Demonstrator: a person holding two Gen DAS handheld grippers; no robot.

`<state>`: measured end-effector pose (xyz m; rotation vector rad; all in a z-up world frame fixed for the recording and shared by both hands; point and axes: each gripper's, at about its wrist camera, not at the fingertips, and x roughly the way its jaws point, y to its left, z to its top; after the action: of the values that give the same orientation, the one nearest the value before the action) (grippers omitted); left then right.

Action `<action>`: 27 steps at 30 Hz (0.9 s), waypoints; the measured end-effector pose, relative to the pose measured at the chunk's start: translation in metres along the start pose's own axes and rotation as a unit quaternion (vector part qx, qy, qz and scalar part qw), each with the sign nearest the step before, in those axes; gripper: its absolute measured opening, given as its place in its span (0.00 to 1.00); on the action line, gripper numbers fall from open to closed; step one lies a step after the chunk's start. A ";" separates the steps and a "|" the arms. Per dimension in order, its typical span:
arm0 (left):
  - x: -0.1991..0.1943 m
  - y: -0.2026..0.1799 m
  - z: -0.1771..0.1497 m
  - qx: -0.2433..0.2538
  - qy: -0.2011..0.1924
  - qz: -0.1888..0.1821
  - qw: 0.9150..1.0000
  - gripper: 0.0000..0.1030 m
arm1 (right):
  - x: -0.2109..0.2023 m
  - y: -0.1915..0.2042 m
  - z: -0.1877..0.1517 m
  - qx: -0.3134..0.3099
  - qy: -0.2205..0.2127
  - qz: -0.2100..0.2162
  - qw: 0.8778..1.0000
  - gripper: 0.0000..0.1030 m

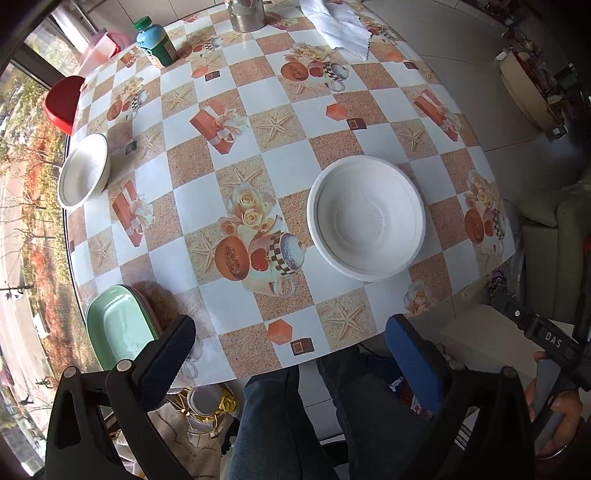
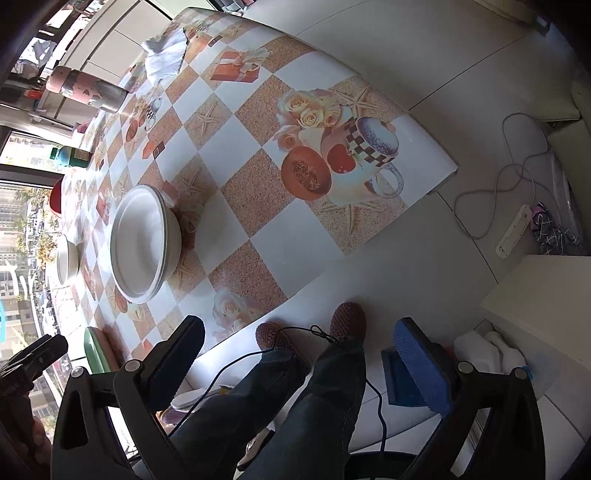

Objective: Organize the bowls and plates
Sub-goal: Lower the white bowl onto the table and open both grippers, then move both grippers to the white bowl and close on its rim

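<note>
A stack of large white bowls (image 1: 366, 218) sits on the patterned table (image 1: 258, 92) near its front right; it also shows in the right wrist view (image 2: 142, 242). A smaller white bowl (image 1: 83, 170) stands at the table's left edge, seen too in the right wrist view (image 2: 66, 258). A green plate (image 1: 120, 326) on a pink one lies at the front left corner, its edge visible in the right wrist view (image 2: 96, 349). My left gripper (image 1: 290, 343) is open and empty over the table's front edge. My right gripper (image 2: 299, 347) is open and empty, held off the table above my legs.
A green-capped bottle (image 1: 157, 42), a metal flask (image 1: 245, 14) and a white cloth (image 1: 341, 26) stand at the table's far side. A red stool (image 1: 62, 103) is beyond the left edge. A power strip (image 2: 513, 230) and cable lie on the floor at right.
</note>
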<state>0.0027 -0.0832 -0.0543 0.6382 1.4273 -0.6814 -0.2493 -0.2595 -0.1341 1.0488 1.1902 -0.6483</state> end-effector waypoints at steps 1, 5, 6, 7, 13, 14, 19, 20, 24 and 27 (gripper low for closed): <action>-0.005 0.004 0.003 -0.005 -0.007 -0.008 1.000 1.00 | -0.002 0.007 0.002 -0.008 -0.002 0.000 1.000 1.00; -0.024 0.023 0.014 -0.018 -0.039 -0.033 0.999 1.00 | -0.007 0.041 0.012 -0.040 -0.007 0.007 0.999 1.00; -0.027 0.030 0.018 -0.021 -0.046 -0.037 0.998 1.00 | -0.007 0.052 0.014 -0.050 -0.009 0.010 0.999 1.00; -0.030 0.037 0.021 -0.024 -0.054 -0.040 0.997 1.00 | -0.008 0.064 0.017 -0.061 -0.011 0.011 0.998 1.00; -0.028 0.102 0.048 -0.040 -0.075 -0.038 0.996 1.00 | -0.003 0.150 0.024 -0.130 -0.013 0.012 0.991 1.00; -0.026 0.116 0.052 -0.049 -0.076 -0.038 0.995 1.00 | -0.001 0.166 0.025 -0.141 -0.013 0.008 0.990 1.00; -0.010 0.195 0.074 -0.112 -0.075 -0.031 0.990 1.00 | 0.016 0.246 0.029 -0.192 0.000 -0.008 0.981 1.00; -0.007 0.211 0.077 -0.123 -0.076 -0.026 0.989 1.00 | 0.020 0.263 0.031 -0.202 0.003 -0.014 0.979 1.00; 0.008 0.273 0.086 -0.170 -0.082 0.003 0.982 1.00 | 0.047 0.325 0.036 -0.238 0.029 -0.032 0.970 1.00; 0.022 0.317 0.092 -0.213 -0.083 0.025 0.973 1.00 | 0.073 0.372 0.040 -0.268 0.051 -0.049 0.961 1.00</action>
<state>0.3023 0.0561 -0.0744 0.2707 1.3401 -0.3601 0.1079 -0.1355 -0.0893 0.5720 1.4116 -0.3168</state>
